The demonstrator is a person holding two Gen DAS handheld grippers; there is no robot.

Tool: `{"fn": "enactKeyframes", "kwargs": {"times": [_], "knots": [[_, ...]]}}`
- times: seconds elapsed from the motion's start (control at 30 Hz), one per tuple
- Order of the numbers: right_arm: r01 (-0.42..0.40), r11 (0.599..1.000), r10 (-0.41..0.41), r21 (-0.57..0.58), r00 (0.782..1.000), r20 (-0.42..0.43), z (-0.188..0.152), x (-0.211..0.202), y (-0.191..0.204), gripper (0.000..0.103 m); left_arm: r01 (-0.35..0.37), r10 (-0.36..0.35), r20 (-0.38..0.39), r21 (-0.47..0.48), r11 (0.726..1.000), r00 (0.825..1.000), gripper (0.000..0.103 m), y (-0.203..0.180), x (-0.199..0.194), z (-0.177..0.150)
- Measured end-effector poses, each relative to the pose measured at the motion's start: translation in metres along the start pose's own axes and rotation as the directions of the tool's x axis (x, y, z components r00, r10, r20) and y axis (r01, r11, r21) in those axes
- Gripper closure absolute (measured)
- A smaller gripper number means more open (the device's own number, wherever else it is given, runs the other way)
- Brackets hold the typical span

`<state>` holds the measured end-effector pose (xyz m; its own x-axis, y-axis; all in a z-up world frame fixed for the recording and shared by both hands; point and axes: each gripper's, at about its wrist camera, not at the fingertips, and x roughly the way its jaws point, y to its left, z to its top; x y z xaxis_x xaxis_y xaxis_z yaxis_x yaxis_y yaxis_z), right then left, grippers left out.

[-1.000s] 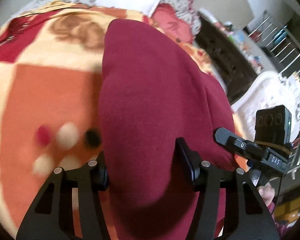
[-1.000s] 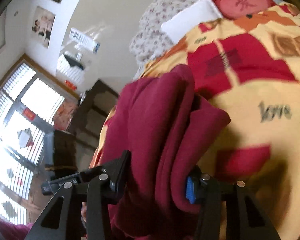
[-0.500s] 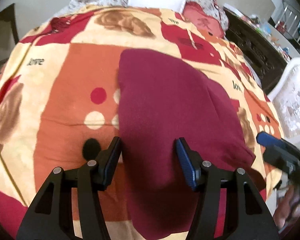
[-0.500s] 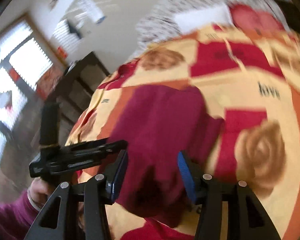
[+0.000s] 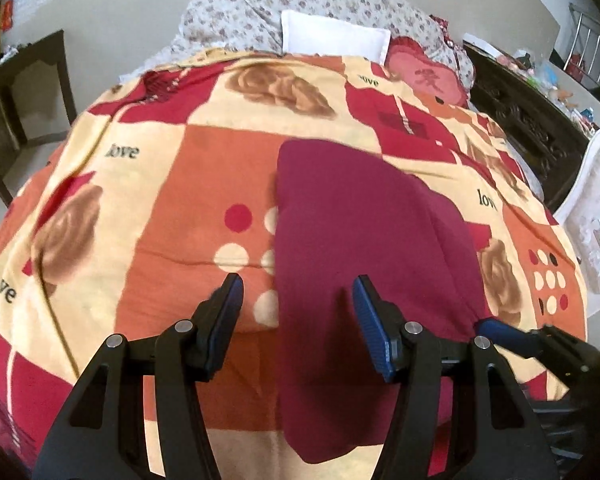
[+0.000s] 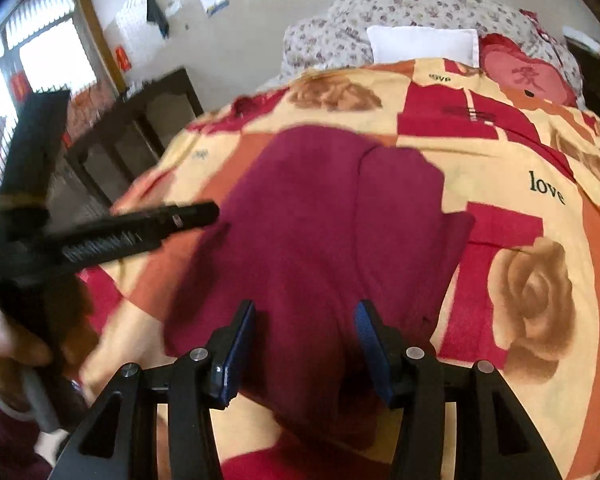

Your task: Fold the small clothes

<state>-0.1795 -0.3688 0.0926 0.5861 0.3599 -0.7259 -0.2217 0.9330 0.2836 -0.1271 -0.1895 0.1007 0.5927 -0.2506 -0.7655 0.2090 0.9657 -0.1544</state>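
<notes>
A dark red garment lies folded flat on the patterned bedspread; it also shows in the right wrist view. My left gripper is open and empty, held above the garment's near left edge. My right gripper is open and empty above the garment's near end. The right gripper's finger shows at the lower right of the left wrist view. The left gripper shows blurred at the left of the right wrist view.
A white pillow, a red cushion and a flowered quilt lie at the bed's head. Dark wooden furniture stands on the left and the right. A white padded bed end is at the right.
Both grippers let go of the garment and opened. The garment went from held up to lying flat on the bed. Both grippers drew back and up from it.
</notes>
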Motion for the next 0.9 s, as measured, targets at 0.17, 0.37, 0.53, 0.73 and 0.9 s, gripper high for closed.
{"fn": "enactKeyframes", "kwargs": {"times": [0.17, 0.37, 0.53, 0.73, 0.9], "knots": [[0.061, 0.997, -0.062, 0.041, 0.998, 0.015, 0.012, -0.010, 0.001, 0.051, -0.011, 0.011, 0.018, -0.003, 1.000, 1.000, 0.046, -0.002, -0.009, 0.000], [0.096, 0.993, -0.097, 0.068, 0.995, 0.007, 0.016, -0.013, 0.002, 0.050, -0.026, 0.025, 0.028, 0.023, 0.999, 0.999, 0.046, -0.005, -0.016, -0.004], [0.122, 0.986, -0.123, 0.114, 0.992, -0.002, 0.018, -0.012, -0.003, 0.050, -0.043, 0.041, 0.052, 0.041, 0.998, 0.998, 0.046, -0.006, -0.024, -0.006], [0.132, 0.983, -0.132, 0.125, 0.991, -0.008, 0.018, -0.011, -0.005, 0.050, -0.045, 0.043, 0.053, 0.043, 0.998, 0.998, 0.046, -0.007, -0.024, -0.007], [0.135, 0.983, -0.136, 0.127, 0.991, -0.003, 0.020, -0.010, -0.005, 0.049, -0.048, 0.046, 0.047, 0.050, 0.998, 0.998, 0.046, -0.008, -0.022, -0.008]]}}
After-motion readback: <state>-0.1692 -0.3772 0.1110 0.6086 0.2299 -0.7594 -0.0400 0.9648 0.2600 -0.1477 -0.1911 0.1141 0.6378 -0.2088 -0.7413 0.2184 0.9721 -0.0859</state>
